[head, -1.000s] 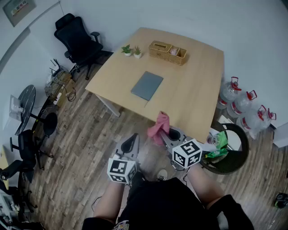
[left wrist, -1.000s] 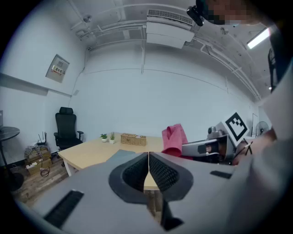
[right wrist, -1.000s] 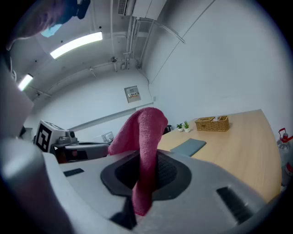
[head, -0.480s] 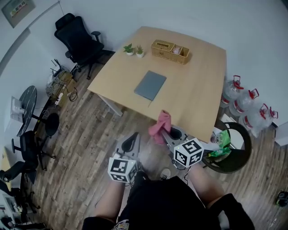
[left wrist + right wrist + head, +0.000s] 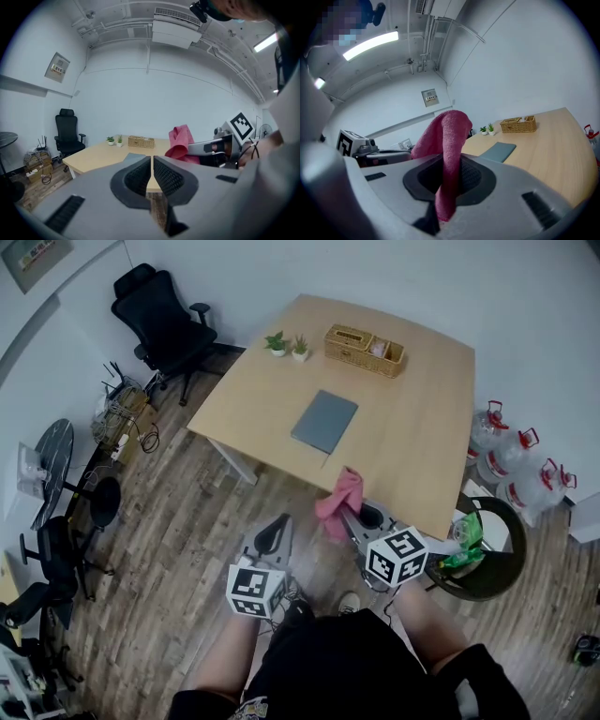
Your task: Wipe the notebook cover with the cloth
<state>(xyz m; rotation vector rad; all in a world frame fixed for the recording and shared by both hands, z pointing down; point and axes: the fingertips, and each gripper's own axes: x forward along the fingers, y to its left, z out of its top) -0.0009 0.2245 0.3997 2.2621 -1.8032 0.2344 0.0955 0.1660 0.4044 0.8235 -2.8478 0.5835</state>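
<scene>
We hold both grippers out in front of the body, bare forearms angled forward. Left gripper (image 5: 278, 525): jaws pressed together, nothing between them. Right gripper (image 5: 351, 518): jaws clamped on the pink cloth (image 5: 339, 499), a little farther forward than the left.

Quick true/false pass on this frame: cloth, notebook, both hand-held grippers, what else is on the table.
1. The right hand-held gripper is shut on the pink cloth. True.
2. The pink cloth lies on the notebook. False: it is up in the right hand-held gripper, apart from the notebook, whose cover is bare.
3. The left hand-held gripper holds the notebook. False: its jaws are together with nothing between them.
4. A wicker basket stands on the table beyond the notebook. True.
5. The notebook lies open. False: it is closed, grey cover up, flat on the table.
</scene>
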